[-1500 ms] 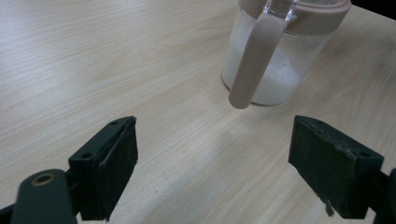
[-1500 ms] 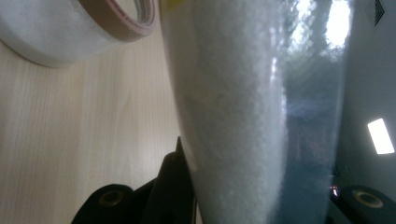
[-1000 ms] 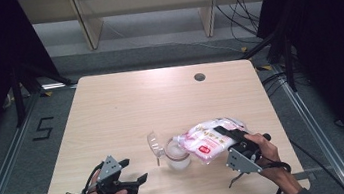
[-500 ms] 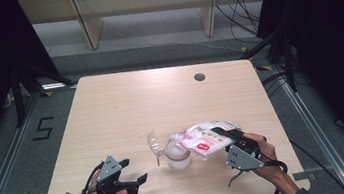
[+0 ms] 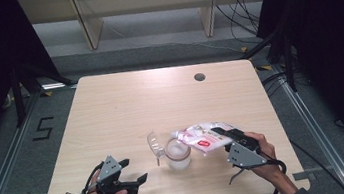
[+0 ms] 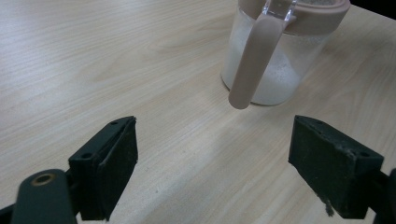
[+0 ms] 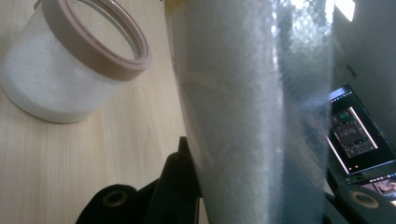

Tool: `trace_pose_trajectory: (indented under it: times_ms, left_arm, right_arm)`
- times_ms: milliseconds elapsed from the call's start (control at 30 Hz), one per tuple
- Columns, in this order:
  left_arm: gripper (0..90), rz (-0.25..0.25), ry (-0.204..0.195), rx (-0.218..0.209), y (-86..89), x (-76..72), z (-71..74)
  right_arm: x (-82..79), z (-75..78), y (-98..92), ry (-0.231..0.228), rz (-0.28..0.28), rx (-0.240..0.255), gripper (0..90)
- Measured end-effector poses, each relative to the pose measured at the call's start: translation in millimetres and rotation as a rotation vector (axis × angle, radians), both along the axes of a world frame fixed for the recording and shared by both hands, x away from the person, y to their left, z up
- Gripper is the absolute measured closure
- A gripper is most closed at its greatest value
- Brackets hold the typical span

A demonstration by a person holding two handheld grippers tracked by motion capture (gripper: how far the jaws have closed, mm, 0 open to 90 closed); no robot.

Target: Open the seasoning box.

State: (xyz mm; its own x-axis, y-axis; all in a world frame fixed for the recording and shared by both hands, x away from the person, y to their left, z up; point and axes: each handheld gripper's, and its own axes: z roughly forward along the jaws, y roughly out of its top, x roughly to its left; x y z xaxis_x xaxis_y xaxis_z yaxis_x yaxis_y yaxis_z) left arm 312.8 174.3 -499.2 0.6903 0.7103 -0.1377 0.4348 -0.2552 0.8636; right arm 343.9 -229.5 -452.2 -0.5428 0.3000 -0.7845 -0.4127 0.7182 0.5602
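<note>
Right now my right gripper (image 5: 220, 136) sits at about four o'clock on the table (image 5: 126, 108), its jaws clamped on a white pouch (image 5: 200, 134) with red print; in the right gripper view that pouch (image 7: 252, 107) stands as a tall translucent sheet pinched between the black jaws, its grainy white filling visible through the film. I see the pouch tipped with its far end over the mouth of the jar (image 5: 178, 152), which stands near the table's front edge at about six o'clock, just at nine o'clock of my right gripper. The jar (image 7: 70, 65) is clear with a pinkish-brown rim, open at the top, and holds white grains in its lower part. Its clear lid (image 5: 155, 143) hangs off the jar's rim at nine o'clock, tilted; whether it touches the tabletop I cannot tell. My left gripper (image 5: 134, 171) rests at about seven o'clock, close to the front edge and well apart from the jar, pointing toward three o'clock. In the left gripper view its jaws stand wide apart with bare wood between them, and the jar (image 6: 275, 60) lies ahead at one o'clock, a pinkish strap (image 6: 254, 60) hanging down its side.
</note>
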Motion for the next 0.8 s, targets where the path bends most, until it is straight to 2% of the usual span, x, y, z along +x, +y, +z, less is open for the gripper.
trace_pose_trajectory:
  times_ms: [167, 200, 233, 267, 333, 367, 400, 433, 500, 633, 800]
  left_arm:
    - [15.2, 0.002, 0.003, -0.004, 0.1, -0.1, -0.1]
    - [15.2, 0.002, 0.003, -0.006, 0.1, -0.2, -0.1]
    - [15.2, 0.002, 0.003, -0.006, 0.1, -0.2, 0.0]
    - [15.2, 0.000, 0.003, -0.004, 0.2, -0.3, 0.1]
    - [15.2, -0.001, 0.003, -0.002, 0.3, -0.3, 0.2]
    - [15.2, 0.000, 0.003, -0.004, 0.1, -0.3, 0.2]
    - [15.2, 0.001, 0.002, -0.005, 0.2, -0.2, 0.1]
    - [15.2, 0.002, 0.003, -0.008, 0.0, -0.2, 0.0]
    - [15.2, 0.002, 0.004, -0.006, 0.0, -0.1, 0.0]
    - [15.2, -0.001, 0.001, -0.001, 0.0, 0.0, 0.1]
    - [15.2, -0.006, -0.002, 0.010, 0.9, 0.3, 0.6]
  right_arm:
    - [0.7, -2.3, 0.9, 0.025, 0.004, 0.015, 83.4]
    - [0.6, -3.8, 0.6, 0.031, -0.008, 0.040, 83.4]
    - [0.5, -5.1, 0.8, 0.067, -0.002, 0.060, 83.4]
    - [2.7, -4.5, 0.6, 0.054, 0.008, 0.054, 83.5]
    - [3.5, -6.5, 0.1, 0.086, -0.007, 0.083, 83.6]
    - [6.4, -6.0, -0.3, 0.074, 0.005, 0.079, 83.7]
    - [6.2, -6.8, -0.9, 0.098, -0.003, 0.097, 83.9]
    - [8.7, -6.7, -1.0, 0.085, 0.003, 0.096, 84.1]
    - [10.5, -7.1, -2.1, 0.094, 0.002, 0.096, 84.4]
    - [13.0, -11.1, -3.4, 0.131, -0.018, 0.145, 85.3]
    - [19.7, -13.2, -3.6, 0.132, -0.015, 0.142, 85.8]
